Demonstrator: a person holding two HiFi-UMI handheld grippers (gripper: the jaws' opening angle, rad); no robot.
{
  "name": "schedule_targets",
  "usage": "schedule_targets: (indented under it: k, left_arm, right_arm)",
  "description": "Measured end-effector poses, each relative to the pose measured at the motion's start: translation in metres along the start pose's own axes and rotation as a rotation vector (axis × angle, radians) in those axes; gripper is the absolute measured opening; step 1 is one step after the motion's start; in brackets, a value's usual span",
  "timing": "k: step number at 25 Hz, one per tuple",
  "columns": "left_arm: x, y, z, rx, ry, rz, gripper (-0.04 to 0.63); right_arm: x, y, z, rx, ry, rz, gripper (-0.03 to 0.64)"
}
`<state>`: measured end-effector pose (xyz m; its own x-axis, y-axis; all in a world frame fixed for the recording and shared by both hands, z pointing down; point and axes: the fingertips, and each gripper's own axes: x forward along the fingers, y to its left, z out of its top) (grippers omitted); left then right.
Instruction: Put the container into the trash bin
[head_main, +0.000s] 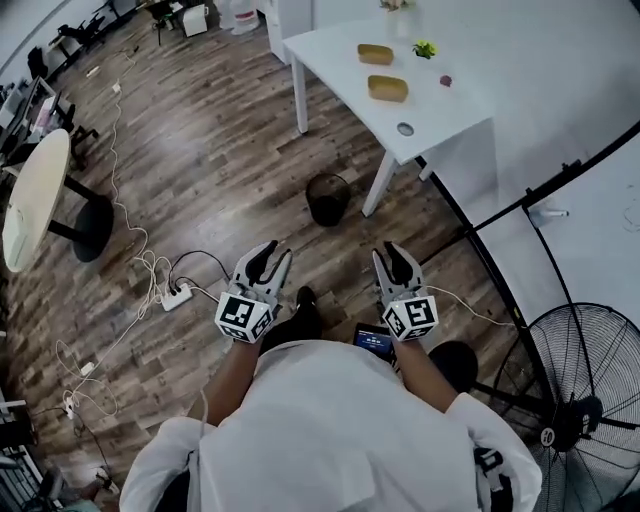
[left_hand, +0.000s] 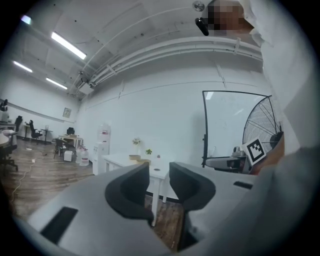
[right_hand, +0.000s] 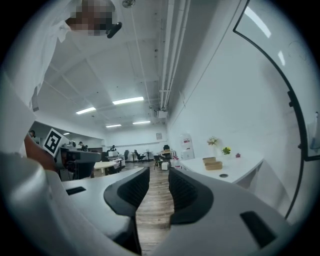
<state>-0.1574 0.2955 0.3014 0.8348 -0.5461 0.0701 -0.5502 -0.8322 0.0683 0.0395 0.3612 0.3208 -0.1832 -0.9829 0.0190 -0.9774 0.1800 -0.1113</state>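
Wood floor (head_main: 200, 150) throughout. White table (head_main: 500, 60) stands far right. Fan (head_main: 585, 400) stands near right, and a round table (head_main: 35, 195) sits at the left edge. Person (head_main: 330, 430) in a white shirt is nearest, with a gripper in each hand, both well short of the white table.

Black mesh bin (head_main: 328, 198) is on the floor, just left of the white table's near leg.

Left gripper (head_main: 272, 256): jaws apart, nothing between. Right gripper (head_main: 392, 256): jaws apart, nothing between.

Near container (head_main: 387, 88) and far container (head_main: 375, 54), both tan, lie on the white table, untouched. Plant (head_main: 425, 48) is just right of the far one. Small round item (head_main: 405, 129) sits near the table's front edge, possibly a lid.
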Motion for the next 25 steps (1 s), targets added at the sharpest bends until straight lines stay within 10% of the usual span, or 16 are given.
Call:
schedule_targets:
  k: [25]
  left_arm:
    - [0.335,0.236,0.024,-0.087,0.015,-0.108,0.127]
  right_arm:
    - [0.302,-0.24,0.051,0.061,0.07,-0.153,0.135]
